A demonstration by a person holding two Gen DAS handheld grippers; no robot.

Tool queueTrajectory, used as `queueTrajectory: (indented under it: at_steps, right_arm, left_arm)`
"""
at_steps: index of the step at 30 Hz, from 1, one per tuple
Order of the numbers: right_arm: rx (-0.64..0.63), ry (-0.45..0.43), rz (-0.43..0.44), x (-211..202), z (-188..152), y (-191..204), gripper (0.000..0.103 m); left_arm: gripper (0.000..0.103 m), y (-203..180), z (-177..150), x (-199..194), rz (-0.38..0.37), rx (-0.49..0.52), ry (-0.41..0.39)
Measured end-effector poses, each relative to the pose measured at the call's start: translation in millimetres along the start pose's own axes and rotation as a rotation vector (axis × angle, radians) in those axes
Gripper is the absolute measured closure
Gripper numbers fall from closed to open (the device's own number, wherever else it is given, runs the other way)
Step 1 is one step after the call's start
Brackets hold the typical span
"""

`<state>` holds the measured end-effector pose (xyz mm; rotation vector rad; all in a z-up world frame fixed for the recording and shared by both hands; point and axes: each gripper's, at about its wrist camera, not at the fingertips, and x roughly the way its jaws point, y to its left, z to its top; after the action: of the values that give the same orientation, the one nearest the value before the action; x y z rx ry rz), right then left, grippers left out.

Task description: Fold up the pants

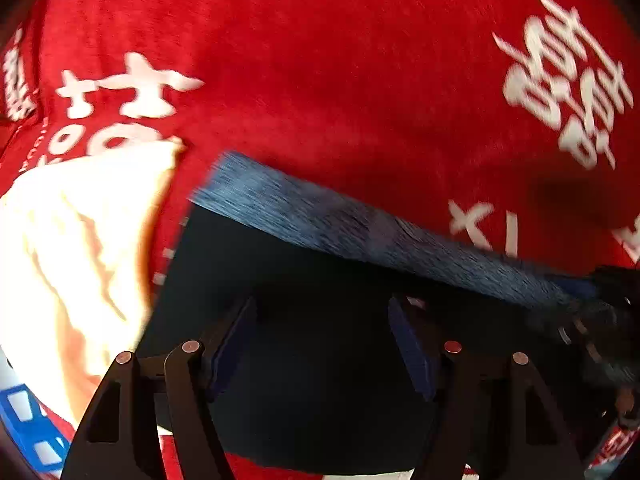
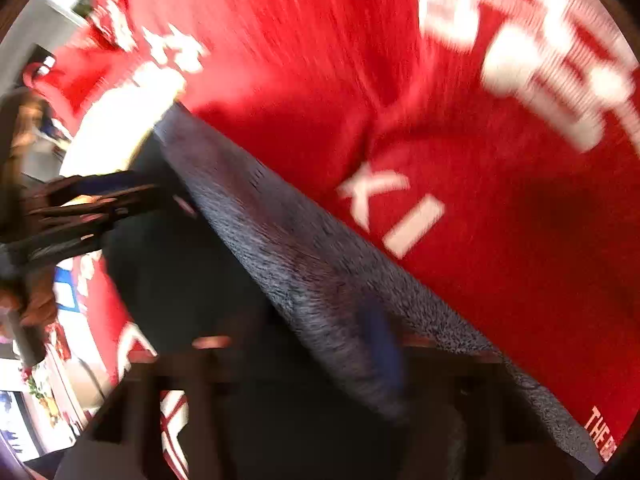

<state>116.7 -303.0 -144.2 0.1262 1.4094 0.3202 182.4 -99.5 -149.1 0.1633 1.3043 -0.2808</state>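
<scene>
Dark navy pants [image 1: 304, 272] lie on a red cloth with white characters [image 1: 320, 80]. Their lighter blue waistband edge [image 1: 360, 224] runs diagonally across the left wrist view. My left gripper [image 1: 322, 340] is open, its blue-padded fingers [image 1: 412, 348] spread over the dark fabric. In the blurred right wrist view the pants [image 2: 192, 280] and their fuzzy grey-blue edge [image 2: 320, 268] cross the frame. My right gripper [image 2: 304, 344] is blurred, with a blue pad [image 2: 384, 344] against that edge; its state is unclear. The left gripper [image 2: 80, 208] shows at the left there.
A cream-white cloth or pillow [image 1: 76, 248] lies at the left beside the pants, also in the right wrist view [image 2: 120, 128]. The red cloth [image 2: 480, 160] covers the surface all around. Room clutter [image 2: 44, 392] shows at the far left.
</scene>
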Motion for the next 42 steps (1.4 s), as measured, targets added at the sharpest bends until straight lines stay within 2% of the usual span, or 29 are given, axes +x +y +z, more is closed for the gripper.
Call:
queueTrajectory:
  at_steps: [2, 4, 6, 8, 9, 11, 13, 16, 18, 19, 20, 21, 23, 24, 26, 27, 30, 31, 32, 33, 37, 42]
  right_arm:
    - [0.057, -0.017, 0.032, -1, 4, -10, 0.087]
    - [0.079, -0.086, 0.017, -12, 12, -17, 0.095]
    - [0.092, -0.079, 0.013, -7, 21, -21, 0.094]
    - [0.087, 0.001, -0.004, 15, 27, -22, 0.091]
    - [0.084, 0.018, -0.029, 23, 28, -22, 0.086]
    - [0.118, -0.004, -0.045, 18, 27, -25, 0.076]
    - [0.170, -0.056, -0.028, 0, 21, -29, 0.073]
    - [0.207, -0.128, 0.005, -35, 4, -30, 0.073]
    - [0.224, -0.142, 0.086, -50, -8, -28, 0.073]
    - [0.230, -0.130, 0.124, -50, -15, -27, 0.073]
    - [0.236, -0.107, 0.149, -50, -20, -28, 0.073]
    - [0.240, -0.085, 0.151, -44, -26, -27, 0.073]
    - [0.251, -0.031, 0.101, -25, -36, -27, 0.076]
    - [0.272, -0.025, 0.103, -18, -38, -34, 0.079]
    - [0.337, -0.060, 0.130, -14, -40, -48, 0.090]
    - [0.366, -0.079, 0.133, -20, -36, -56, 0.090]
    - [0.395, -0.181, 0.121, -45, -44, -58, 0.082]
    - [0.396, -0.202, 0.112, -54, -48, -57, 0.070]
    - [0.406, -0.218, 0.092, -62, -53, -61, 0.053]
    - [0.422, -0.235, 0.075, -71, -60, -62, 0.049]
    - [0.517, -0.289, 0.106, -103, -106, -72, 0.048]
    - [0.628, -0.298, 0.065, -114, -173, -65, 0.048]
  left_arm:
    - [0.034, -9, 0, 1, 0.017, 0.033, -0.022]
    - [0.034, -11, 4, 3, -0.012, 0.016, -0.026]
    - [0.034, -13, 11, 11, 0.010, 0.002, -0.031]
    - [0.034, -17, 16, 24, 0.053, 0.026, -0.031]
    - [0.034, -21, 19, 30, 0.079, 0.044, -0.024]
    - [0.034, -29, 28, 28, 0.114, 0.064, -0.015]
    - [0.034, -28, 34, 19, 0.088, 0.055, -0.030]
    - [0.034, -22, 43, 8, 0.089, 0.052, -0.078]
    - [0.034, -17, 48, 24, 0.121, 0.044, -0.033]
    - [0.034, -14, 49, 33, 0.116, 0.037, -0.011]
    - [0.034, -15, 49, 38, 0.121, 0.046, -0.024]
    - [0.034, -23, 49, 41, 0.150, 0.082, -0.054]
    - [0.033, -37, 52, 54, 0.216, 0.148, -0.042]
    - [0.032, -39, 54, 57, 0.225, 0.141, -0.044]
    - [0.031, -35, 60, 55, 0.216, 0.079, -0.029]
    - [0.031, -34, 61, 51, 0.208, 0.058, -0.022]
    - [0.031, -35, 58, 33, 0.183, 0.050, -0.021]
    - [0.031, -37, 54, 25, 0.179, 0.061, -0.018]
    - [0.031, -40, 49, 17, 0.173, 0.072, -0.016]
    - [0.031, -44, 42, 7, 0.160, 0.081, -0.015]
    - [0.031, -67, 7, -21, 0.083, 0.115, 0.013]
    - [0.031, -113, -43, -37, -0.040, 0.203, 0.088]
